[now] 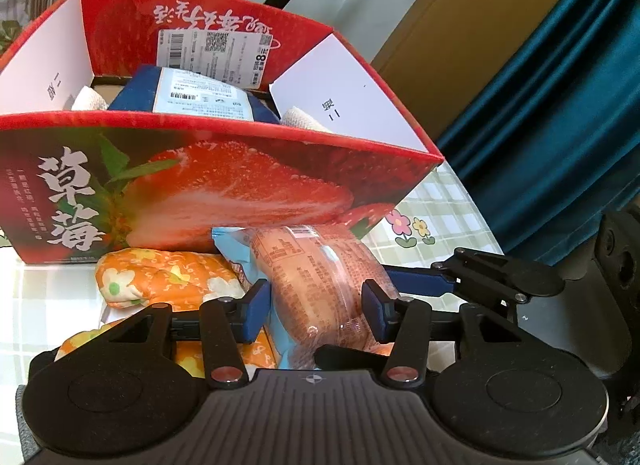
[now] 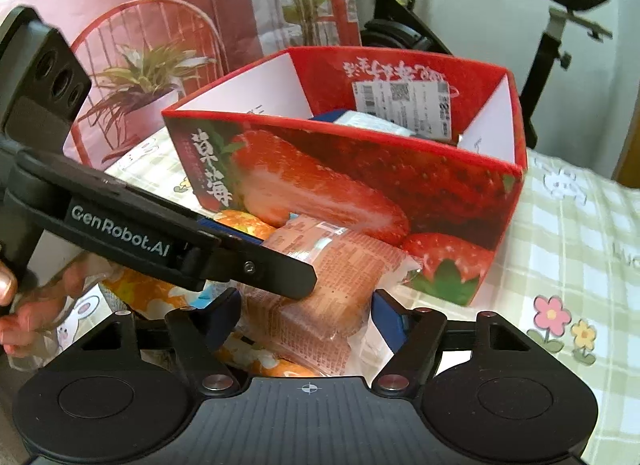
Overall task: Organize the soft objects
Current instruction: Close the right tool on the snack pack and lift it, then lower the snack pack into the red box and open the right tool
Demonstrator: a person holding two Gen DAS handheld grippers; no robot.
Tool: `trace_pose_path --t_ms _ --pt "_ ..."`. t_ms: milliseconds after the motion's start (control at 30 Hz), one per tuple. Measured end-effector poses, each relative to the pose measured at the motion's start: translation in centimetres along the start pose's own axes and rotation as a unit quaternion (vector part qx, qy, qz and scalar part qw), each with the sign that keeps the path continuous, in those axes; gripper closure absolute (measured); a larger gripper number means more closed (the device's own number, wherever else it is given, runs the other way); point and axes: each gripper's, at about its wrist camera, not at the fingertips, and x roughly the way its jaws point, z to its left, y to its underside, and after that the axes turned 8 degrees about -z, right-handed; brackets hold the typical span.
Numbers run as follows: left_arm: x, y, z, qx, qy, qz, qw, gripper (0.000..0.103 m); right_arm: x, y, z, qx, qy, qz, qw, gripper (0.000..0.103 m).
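I see the big red cardboard box printed with strawberries (image 1: pixel 224 185) standing open-topped on the green-and-white checked tablecloth with cartoon flowers (image 1: pixel 436 205). My left view looks over its near wall and shows a dark blue packet with a white label (image 1: pixel 200 99) lying inside, with pale woven cloth at either side of it; my right view gives only a sliver of that packet (image 2: pixel 360 119). My right view alone shows a red wire chair with a potted plant (image 2: pixel 140 81) and an exercise bike (image 2: pixel 560 25) behind the box, while my left view alone shows a teal curtain (image 1: pixel 560 85).

Just in front of the box lies an orange floral fabric pouch (image 1: pixel 160 281), and resting on it is a clear plastic-wrapped orange pastry pack with printed text (image 1: pixel 320 285), overlapping a light blue wrapper (image 1: pixel 232 253).

My left gripper (image 1: pixel 316 311) has its blue pads pressed on both sides of the pastry pack, gripping it. My right gripper (image 2: pixel 304 325) straddles the same pack, its left pad against the wrapper and its right pad at the clear edge; I cannot tell whether it squeezes. In the right view the left gripper's black arm (image 2: pixel 160 241) crosses the pack, and a hand (image 2: pixel 24 305) holds that tool.
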Motion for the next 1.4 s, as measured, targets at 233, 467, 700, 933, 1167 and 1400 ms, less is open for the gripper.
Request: trace_pose_path --t_ms 233,467,700,933,1167,1400 --pt "-2.0 -0.3 -0.3 0.01 -0.001 -0.022 0.9997 0.051 -1.1 -1.2 1.7 -0.025 0.011 -0.017 0.999 0.036" --pt "-4.7 -0.9 -1.3 0.025 -0.002 -0.055 0.9982 0.051 -2.9 -2.7 3.3 -0.038 0.016 -0.039 0.998 0.036" --pt "-7.5 -1.6 -1.8 0.032 0.001 -0.084 0.9959 0.051 -4.6 -4.5 5.0 -0.058 0.018 -0.059 0.996 0.036" --pt "-9.3 -2.6 -1.9 0.039 0.001 -0.107 0.9935 0.051 -5.1 -6.4 5.9 -0.072 0.014 -0.073 0.995 0.036" --pt "-10.0 -4.2 -1.8 0.048 0.002 -0.119 0.9918 0.051 -5.0 -8.6 5.6 -0.086 0.009 -0.081 0.993 0.036" --pt "-9.1 -7.0 -1.2 0.058 0.001 -0.13 0.9898 0.051 -3.8 -11.4 4.3 -0.095 0.009 -0.094 0.991 0.036"
